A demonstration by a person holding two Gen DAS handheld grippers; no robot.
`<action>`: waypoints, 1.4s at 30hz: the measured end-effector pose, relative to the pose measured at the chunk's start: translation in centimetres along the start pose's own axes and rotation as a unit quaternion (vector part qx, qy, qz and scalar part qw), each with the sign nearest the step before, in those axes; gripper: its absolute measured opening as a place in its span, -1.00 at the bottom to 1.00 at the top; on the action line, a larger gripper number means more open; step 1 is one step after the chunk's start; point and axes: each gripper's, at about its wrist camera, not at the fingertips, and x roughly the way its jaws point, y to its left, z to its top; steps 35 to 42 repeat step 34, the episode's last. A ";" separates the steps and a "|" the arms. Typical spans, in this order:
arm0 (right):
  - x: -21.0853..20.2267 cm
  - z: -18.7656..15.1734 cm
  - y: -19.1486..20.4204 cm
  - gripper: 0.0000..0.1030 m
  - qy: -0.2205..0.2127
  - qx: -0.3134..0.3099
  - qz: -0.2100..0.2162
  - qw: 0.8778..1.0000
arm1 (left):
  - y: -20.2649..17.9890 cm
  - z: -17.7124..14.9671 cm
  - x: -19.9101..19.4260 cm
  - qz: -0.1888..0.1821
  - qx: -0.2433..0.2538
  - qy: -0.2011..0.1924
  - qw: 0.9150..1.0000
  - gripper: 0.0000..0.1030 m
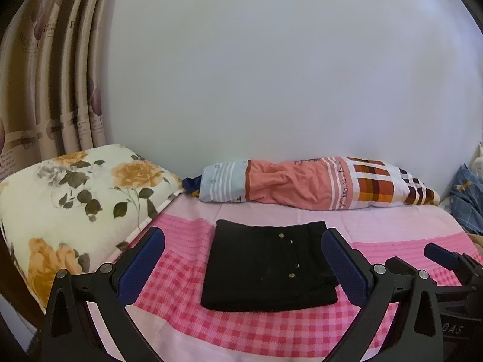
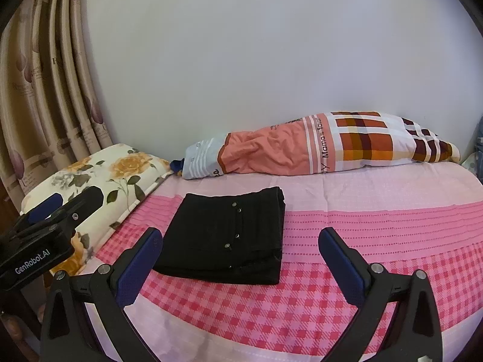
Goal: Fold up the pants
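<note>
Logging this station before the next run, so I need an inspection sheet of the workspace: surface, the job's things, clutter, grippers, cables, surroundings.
Surface: bed with a pink checked and striped sheet, mostly smooth.
Job's things: black pants lie folded into a compact rectangle, metal studs showing on top, flat on the sheet.
Clutter: floral pillow at the left edge; rolled orange plaid bundle along the wall; blue checked cloth at far right.
Grippers: left gripper open, empty; right gripper open, empty; neither touches the pants.
Cables: nothing seen.
Surroundings: plain pale wall behind the bed; patterned curtain at left.
</note>
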 end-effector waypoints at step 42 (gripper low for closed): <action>3.0 -1.5 -0.5 0.99 0.032 -0.007 0.000 0.999 | 0.6 -1.2 3.9 0.011 -0.006 0.021 1.000 1.00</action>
